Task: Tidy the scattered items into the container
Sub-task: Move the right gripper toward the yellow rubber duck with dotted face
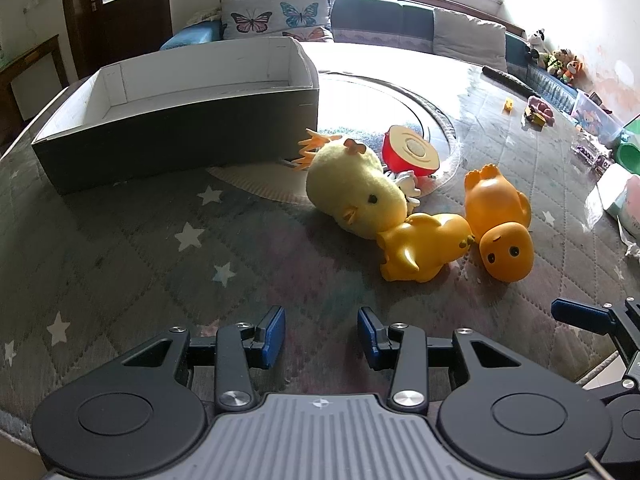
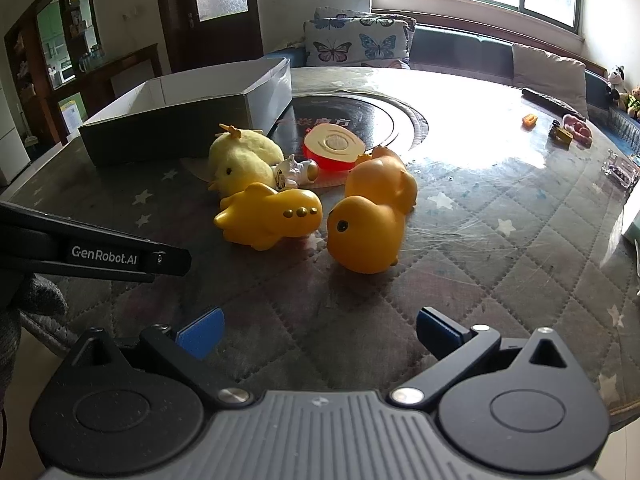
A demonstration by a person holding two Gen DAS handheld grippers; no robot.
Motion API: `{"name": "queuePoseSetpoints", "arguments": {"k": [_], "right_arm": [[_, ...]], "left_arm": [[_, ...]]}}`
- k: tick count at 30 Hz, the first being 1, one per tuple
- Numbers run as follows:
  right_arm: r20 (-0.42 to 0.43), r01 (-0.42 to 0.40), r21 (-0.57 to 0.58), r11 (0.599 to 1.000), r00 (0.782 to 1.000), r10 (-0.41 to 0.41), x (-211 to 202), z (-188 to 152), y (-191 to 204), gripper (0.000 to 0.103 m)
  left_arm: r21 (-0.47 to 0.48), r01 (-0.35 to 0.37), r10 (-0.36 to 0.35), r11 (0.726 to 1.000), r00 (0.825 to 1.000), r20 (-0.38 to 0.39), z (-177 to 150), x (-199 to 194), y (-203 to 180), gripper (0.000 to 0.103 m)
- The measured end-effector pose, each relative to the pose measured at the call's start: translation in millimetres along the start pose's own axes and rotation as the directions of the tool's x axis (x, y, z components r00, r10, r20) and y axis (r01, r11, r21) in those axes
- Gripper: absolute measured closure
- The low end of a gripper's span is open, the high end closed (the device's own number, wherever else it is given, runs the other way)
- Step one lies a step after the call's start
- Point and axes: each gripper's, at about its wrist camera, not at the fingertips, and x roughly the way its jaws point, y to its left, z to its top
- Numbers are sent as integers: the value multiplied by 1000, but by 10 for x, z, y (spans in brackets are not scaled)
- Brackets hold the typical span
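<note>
A grey cardboard box (image 1: 168, 136) with a white inside stands open at the back left; it also shows in the right wrist view (image 2: 168, 132). In front of it lie a yellow plush chick (image 1: 356, 188) (image 2: 244, 160), a yellow plastic plane-like toy (image 1: 424, 248) (image 2: 268, 216), an orange duck-like toy (image 1: 500, 220) (image 2: 372, 216), a red half-fruit toy (image 1: 408, 152) (image 2: 332, 148) and a small white figure (image 2: 294, 172). My left gripper (image 1: 321, 336) is open and empty, short of the toys. My right gripper (image 2: 320, 334) is open and empty, near the orange toy.
The round table has a quilted star cloth (image 1: 160, 260) under clear plastic and a dark turntable (image 2: 360, 120) in the middle. Small toys (image 2: 568, 132) and a remote (image 2: 552, 104) lie at the far right. A sofa with butterfly cushions (image 1: 276, 12) is behind.
</note>
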Motion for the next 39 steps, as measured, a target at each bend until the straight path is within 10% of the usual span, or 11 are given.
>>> {"name": "queuePoseSetpoints", "arguments": {"k": [39], "right_arm": [[-4,-43,-25,999,999,43,137,201,90,0]], "left_arm": [[-5,13,-13,1000,1000,-20,176,118,48,61]]}}
